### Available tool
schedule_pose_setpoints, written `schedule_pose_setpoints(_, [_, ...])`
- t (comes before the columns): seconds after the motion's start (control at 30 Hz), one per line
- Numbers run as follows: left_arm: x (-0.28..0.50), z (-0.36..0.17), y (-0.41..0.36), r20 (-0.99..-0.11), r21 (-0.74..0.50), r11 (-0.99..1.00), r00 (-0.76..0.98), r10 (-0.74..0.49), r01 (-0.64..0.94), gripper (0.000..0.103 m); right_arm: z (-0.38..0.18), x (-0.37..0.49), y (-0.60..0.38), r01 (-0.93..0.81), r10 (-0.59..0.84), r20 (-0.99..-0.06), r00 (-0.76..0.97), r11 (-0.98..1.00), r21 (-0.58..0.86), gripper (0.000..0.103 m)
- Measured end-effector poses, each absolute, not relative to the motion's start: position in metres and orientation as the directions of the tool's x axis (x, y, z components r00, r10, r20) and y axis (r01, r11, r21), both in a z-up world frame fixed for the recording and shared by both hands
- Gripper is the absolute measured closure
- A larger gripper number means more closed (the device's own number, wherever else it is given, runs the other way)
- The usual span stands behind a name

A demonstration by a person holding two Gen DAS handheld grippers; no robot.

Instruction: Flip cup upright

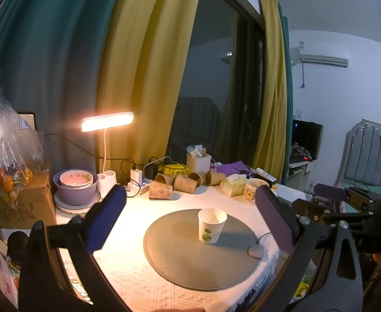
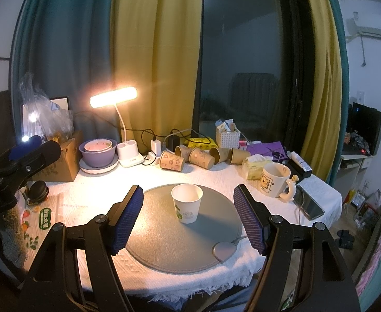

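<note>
The white paper cup [image 2: 186,203] with a green print stands upright, its mouth to the top, on the round grey mat [image 2: 164,244] that lies on the white tablecloth [image 2: 91,197]. The cup is on the far half of the mat, a little left of its middle in the right wrist view, and it throws a shadow to the right. The right gripper [image 2: 188,217] is near the front of the table, with its two blue-padded fingers wide apart; the cup is seen between them but a bit farther away, and nothing touches it. The left gripper [image 1: 190,215] also has its fingers spread wide and holds nothing; the cup [image 1: 211,225] is in front of it, apart from both pads. In the right wrist view the left gripper shows at the left edge, well apart from the cup. A small grey tab [image 2: 224,250] with a cable lies on the near right edge of the mat. Behind the mat, several brown paper cups [image 2: 201,157] lie on their sides in a row. To the far left a lit desk lamp [image 2: 113,97] stands beside a purple bowl [image 2: 98,153], and to the right a white mug [image 2: 275,179] with a cartoon picture stands near a phone [image 2: 310,205].
</note>
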State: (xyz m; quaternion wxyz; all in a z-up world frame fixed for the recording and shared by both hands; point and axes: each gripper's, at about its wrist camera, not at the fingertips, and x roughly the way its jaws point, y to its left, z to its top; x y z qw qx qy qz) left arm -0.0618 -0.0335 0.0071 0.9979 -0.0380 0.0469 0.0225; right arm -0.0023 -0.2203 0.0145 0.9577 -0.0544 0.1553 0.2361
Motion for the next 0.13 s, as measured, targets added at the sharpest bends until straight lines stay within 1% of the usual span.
schedule_pose_setpoints(0.13, [-0.0546, 0.0013, -0.0379, -0.103, -0.076, 0.997, 0.995, 0.0, -0.008, 0.003, 0.011, 0.0009, -0.22, -0.473, 0.437, -0.338, 0.834, 0.881, -0.027, 0.028])
